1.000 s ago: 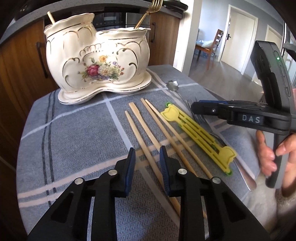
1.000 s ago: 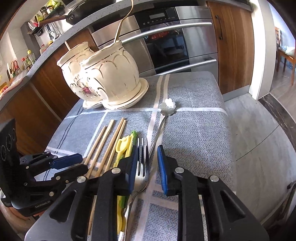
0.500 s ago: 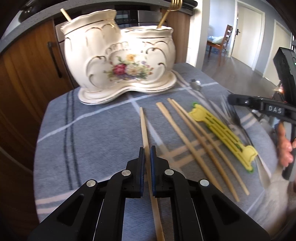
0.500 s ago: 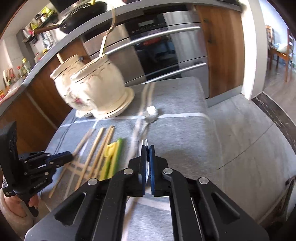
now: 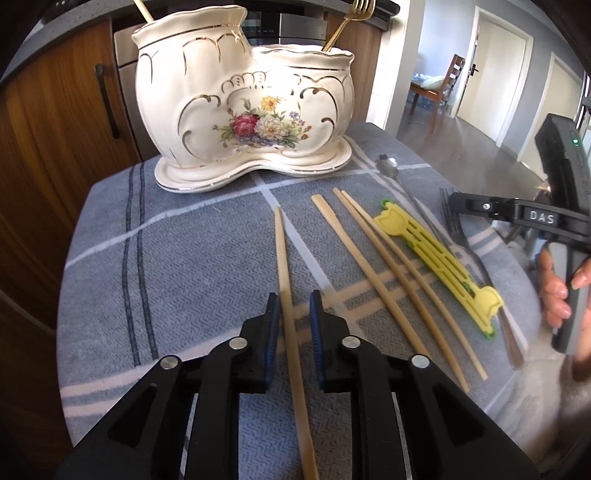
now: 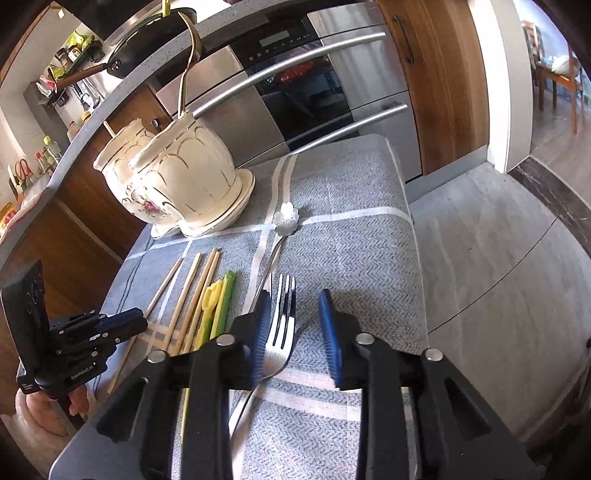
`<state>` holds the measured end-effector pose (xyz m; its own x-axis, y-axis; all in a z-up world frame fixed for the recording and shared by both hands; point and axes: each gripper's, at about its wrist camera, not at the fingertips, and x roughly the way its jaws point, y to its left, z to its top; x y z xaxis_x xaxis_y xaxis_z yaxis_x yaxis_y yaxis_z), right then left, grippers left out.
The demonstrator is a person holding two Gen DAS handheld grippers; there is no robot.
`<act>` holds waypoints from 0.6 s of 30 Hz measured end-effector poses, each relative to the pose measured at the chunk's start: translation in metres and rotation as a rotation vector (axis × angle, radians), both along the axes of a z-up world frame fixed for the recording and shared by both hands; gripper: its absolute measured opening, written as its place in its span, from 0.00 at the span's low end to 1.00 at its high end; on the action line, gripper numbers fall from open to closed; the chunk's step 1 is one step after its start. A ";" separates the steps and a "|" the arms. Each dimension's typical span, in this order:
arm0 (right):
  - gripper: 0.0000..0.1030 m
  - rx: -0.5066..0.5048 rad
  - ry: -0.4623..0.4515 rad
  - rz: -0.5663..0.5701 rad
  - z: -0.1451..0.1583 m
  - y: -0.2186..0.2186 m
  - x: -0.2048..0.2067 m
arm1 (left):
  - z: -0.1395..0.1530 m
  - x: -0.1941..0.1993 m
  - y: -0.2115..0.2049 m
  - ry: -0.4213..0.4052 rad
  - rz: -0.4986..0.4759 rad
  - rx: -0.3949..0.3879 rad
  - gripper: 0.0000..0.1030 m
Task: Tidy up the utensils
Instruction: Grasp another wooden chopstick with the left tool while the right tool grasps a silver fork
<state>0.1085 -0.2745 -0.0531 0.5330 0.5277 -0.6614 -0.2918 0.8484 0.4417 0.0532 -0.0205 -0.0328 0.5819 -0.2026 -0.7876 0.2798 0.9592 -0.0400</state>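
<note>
The worktop [image 5: 166,258], under a grey checked cloth, fills both views, with the flowered ceramic holder [image 5: 243,110] standing well beyond the fingers at its far edge; a gold fork [image 5: 347,22] and one stick already stand in it.

The left gripper [image 5: 293,306] has just been opening: half a second ago its fingers were pinched on a chopstick [image 5: 282,258], and now they stand apart with that chopstick lying loose between them, touching neither pad clearly. A second ago it lay among the other chopsticks [image 5: 373,273]; now it rests apart from them, so it looks pulled clear and released.

The right gripper [image 6: 293,317] has likewise just been opening. Its fingers were closed on the steel fork [image 6: 282,325] half a second ago; now they are spread, the fork's head lying between them on the cloth, nearer the left pad. Just left of these fingers lie the yellow and green tongs [image 6: 216,306]; ahead lies the flower-handled spoon [image 6: 286,219].

Both pinches seem to have been let go, so nothing is carried yet.
</note>
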 end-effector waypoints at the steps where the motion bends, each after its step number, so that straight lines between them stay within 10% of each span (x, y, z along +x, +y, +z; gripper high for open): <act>1: 0.28 -0.007 -0.009 0.007 0.000 0.002 0.000 | 0.000 -0.001 -0.001 -0.001 -0.004 0.006 0.18; 7: 0.16 -0.103 -0.057 0.056 0.002 0.020 -0.005 | -0.003 -0.001 -0.015 -0.038 -0.026 0.097 0.17; 18: 0.02 -0.110 -0.228 0.052 0.028 0.023 -0.033 | -0.001 -0.001 0.006 -0.098 -0.018 0.005 0.06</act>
<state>0.0759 -0.2512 -0.0252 0.6493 0.4894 -0.5822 -0.4176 0.8692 0.2649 0.0526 -0.0145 -0.0336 0.6524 -0.2097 -0.7283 0.2993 0.9541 -0.0066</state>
